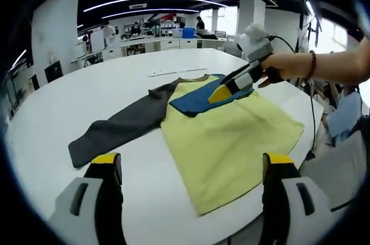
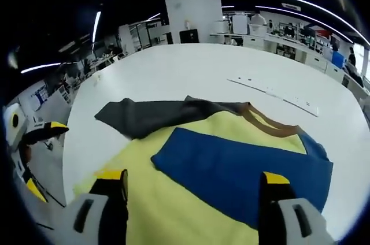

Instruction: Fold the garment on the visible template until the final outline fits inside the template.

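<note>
A garment lies flat on the white round table [image 1: 87, 92]. Its yellow body [image 1: 225, 141] faces up, one dark grey sleeve [image 1: 118, 129] stretches out to the side, and a blue sleeve [image 1: 199, 101] is folded across the chest. In the right gripper view I see the same blue sleeve [image 2: 243, 170], yellow body [image 2: 150, 204], grey sleeve [image 2: 150, 115] and brown collar [image 2: 269, 121]. My right gripper [image 2: 192, 182] hovers open just over the blue sleeve; a hand holds this right gripper [image 1: 224, 92]. My left gripper [image 1: 192, 167] is open, back from the garment's hem, holding nothing.
A thin white strip [image 2: 272, 92] lies on the table beyond the collar. The table edge [image 1: 315, 112] runs close past the garment's side. Desks, pillars and several people stand far behind. My left gripper [image 2: 34, 132] shows off the table's edge.
</note>
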`<action>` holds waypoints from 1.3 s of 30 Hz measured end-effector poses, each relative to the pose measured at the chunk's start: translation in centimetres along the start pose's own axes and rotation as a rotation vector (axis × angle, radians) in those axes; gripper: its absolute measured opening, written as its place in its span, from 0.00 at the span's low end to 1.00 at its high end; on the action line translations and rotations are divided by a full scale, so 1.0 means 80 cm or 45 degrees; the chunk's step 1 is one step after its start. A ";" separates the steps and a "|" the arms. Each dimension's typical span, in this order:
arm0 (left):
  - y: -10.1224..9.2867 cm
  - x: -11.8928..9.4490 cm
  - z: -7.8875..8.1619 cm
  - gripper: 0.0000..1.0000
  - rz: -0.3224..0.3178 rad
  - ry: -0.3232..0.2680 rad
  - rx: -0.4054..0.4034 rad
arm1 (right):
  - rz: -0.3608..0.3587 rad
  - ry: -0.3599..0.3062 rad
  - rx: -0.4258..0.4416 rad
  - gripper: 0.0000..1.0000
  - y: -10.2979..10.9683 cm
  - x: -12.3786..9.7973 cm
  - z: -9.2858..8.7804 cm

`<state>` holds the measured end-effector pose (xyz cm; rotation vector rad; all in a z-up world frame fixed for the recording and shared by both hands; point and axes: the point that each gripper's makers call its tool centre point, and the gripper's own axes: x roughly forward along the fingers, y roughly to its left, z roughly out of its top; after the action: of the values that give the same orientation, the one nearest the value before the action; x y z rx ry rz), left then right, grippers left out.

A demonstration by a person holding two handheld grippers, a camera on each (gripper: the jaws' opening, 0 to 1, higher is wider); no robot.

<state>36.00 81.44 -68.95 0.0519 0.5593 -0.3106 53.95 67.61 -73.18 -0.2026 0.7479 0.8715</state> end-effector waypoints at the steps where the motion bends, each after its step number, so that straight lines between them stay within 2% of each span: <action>1: 0.000 0.000 0.000 0.99 0.001 0.000 -0.002 | -0.004 0.000 0.002 0.94 -0.002 -0.001 -0.001; 11: 0.002 -0.004 -0.002 0.99 0.014 0.008 0.001 | -0.132 -0.006 0.022 0.87 -0.069 -0.043 -0.028; 18: 0.005 -0.008 0.002 0.99 0.037 -0.011 0.016 | -0.283 -0.019 0.027 0.75 -0.124 -0.082 -0.049; 22: 0.007 -0.008 0.004 0.99 0.041 -0.016 0.014 | -0.292 -0.017 0.090 0.66 -0.137 -0.094 -0.062; 25: 0.009 -0.008 0.005 0.99 0.042 -0.021 0.017 | -0.317 -0.006 0.105 0.65 -0.149 -0.100 -0.072; 28: 0.010 -0.007 0.006 0.99 0.044 -0.029 0.015 | -0.334 0.003 0.191 0.62 -0.157 -0.106 -0.084; 34: 0.011 -0.006 0.005 0.99 0.040 -0.027 0.019 | -0.371 0.035 0.179 0.52 -0.171 -0.113 -0.100; 39: 0.011 -0.007 0.006 0.99 0.038 -0.037 0.020 | -0.378 0.034 0.192 0.39 -0.174 -0.115 -0.108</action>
<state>36.12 82.39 -68.28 0.0707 0.5272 -0.2859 56.30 49.08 -75.18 -0.1858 0.7818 0.5292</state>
